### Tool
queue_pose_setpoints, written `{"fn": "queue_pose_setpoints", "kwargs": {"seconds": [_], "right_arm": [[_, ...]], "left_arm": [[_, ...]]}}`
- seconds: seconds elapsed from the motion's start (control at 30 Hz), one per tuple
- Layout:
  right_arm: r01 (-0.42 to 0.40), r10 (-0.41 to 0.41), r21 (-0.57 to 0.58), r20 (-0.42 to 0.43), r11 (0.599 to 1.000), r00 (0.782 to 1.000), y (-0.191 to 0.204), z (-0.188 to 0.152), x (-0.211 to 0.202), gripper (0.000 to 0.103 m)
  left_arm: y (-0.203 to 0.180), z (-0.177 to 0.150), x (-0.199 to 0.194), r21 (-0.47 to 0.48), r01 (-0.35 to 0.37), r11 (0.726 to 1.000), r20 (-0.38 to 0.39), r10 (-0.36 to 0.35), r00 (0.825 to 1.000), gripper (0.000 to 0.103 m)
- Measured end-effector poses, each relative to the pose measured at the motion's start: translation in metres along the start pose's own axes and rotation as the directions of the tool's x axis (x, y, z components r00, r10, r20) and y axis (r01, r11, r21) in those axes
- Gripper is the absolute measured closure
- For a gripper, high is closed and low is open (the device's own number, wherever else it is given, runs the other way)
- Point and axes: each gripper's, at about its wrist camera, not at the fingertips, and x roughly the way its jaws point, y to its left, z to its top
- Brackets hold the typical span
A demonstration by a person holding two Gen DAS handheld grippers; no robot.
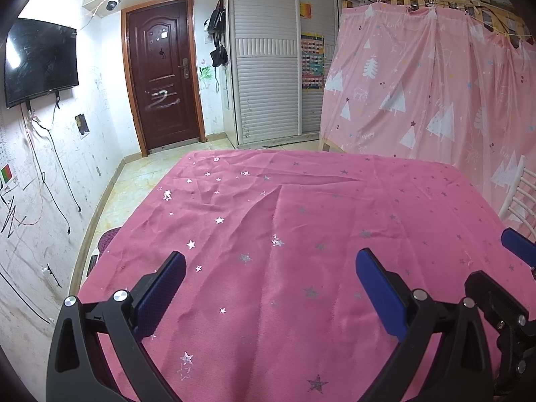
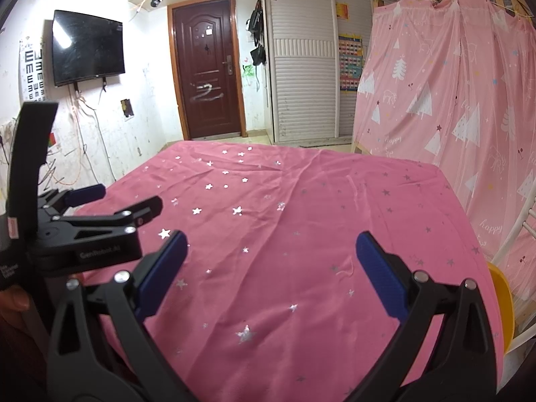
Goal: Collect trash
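Hovering grippers: the left gripper (image 1: 270, 268) and the right gripper (image 2: 271, 251), both black-framed with blue ridged pads, hang over the pink star-printed tablecloth (image 1: 301, 207), each spread wide with nothing between its jaws.
Side by side: in the right wrist view the left gripper (image 2: 129, 197) shows just beside the right one, toward the cloth's left edge, also parted and empty.
Trash: none shows in either view; the cloth carries only its silver stars and creases (a pale thread-like curl near the cloth's right side is too small to tell), so the thing to collect must lie outside these frames, by my judgement.
Containers: no bin, bag or basket is in view, so what any of them holds cannot be told; a rounded yellow shape (image 2: 502, 305) pokes out past the cloth's right edge beside a white slatted chair (image 1: 517, 197), and whether it is a bowl, a seat or a bin cannot be told.
Risk, cloth: a low sweep across the cloth could catch a crease in the open jaws and drag the fabric, since it lies loose and wrinkled.
Risk, collision: the two tools sit close together over the cloth's near edge, so turning either to search could knock them together.
Risk, search: with neither target nor receptacle seen, a hasty reach past the cloth's edge could strike the chair.
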Motion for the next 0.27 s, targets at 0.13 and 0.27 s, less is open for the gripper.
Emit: {"fn": "queue_pose_setpoints", "kwargs": {"seconds": [0.13,0.27], "right_arm": [[-0.001,0.001,0.001,0.000,1.000,1.000,-0.0003,-0.0001,0.0001,0.006],[0.001,-0.001,0.003,-0.001,1.000,1.000,-0.0020,-0.0002,0.0004,0.006]], "left_arm": [[0.0005,-0.0010,0.0016,0.002,0.003,1.000,-0.010,-0.003,1.000,0.008],[0.0007,-0.0014,0.0017,0.003,0.004,1.000,-0.011,-0.004,1.000,0.008]]}}
